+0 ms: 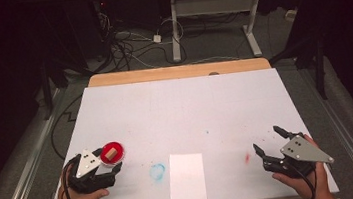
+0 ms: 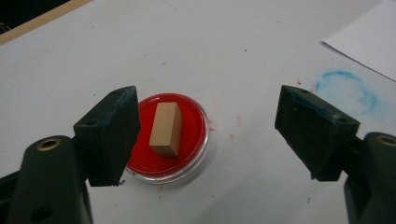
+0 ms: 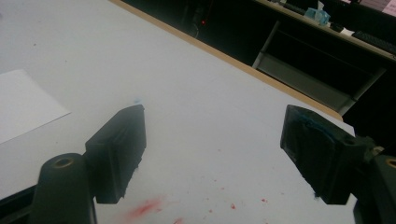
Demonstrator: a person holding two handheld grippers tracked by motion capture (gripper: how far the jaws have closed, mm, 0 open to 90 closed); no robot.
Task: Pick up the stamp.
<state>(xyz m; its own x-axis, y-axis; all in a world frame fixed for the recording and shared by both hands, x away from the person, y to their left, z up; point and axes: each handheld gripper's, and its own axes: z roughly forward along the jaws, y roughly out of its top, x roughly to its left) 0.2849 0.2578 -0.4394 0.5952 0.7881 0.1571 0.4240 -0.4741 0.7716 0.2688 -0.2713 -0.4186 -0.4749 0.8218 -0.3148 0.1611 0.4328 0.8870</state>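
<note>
My left tool [image 1: 105,162] sits low at the worktop's [image 1: 180,104] 8 o'clock, released, red dish [image 2: 187,140] with wooden block [image 2: 166,128] just ahead; right tool [image 1: 268,144] at 4 o'clock, released.

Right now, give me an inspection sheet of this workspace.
Surface: white table top, with a blue ring stain and a red smear.
Job's things: red dish holding a wooden block, lying on its side.
Clutter: white paper sheet near the front edge.
Grippers: left gripper open, the dish just ahead of its jaws; right gripper open, nothing between its jaws.
Cables: black cable trailing from the left gripper; tangle on the floor beyond the table.
Surroundings: dark room, white desk frame behind.
</note>
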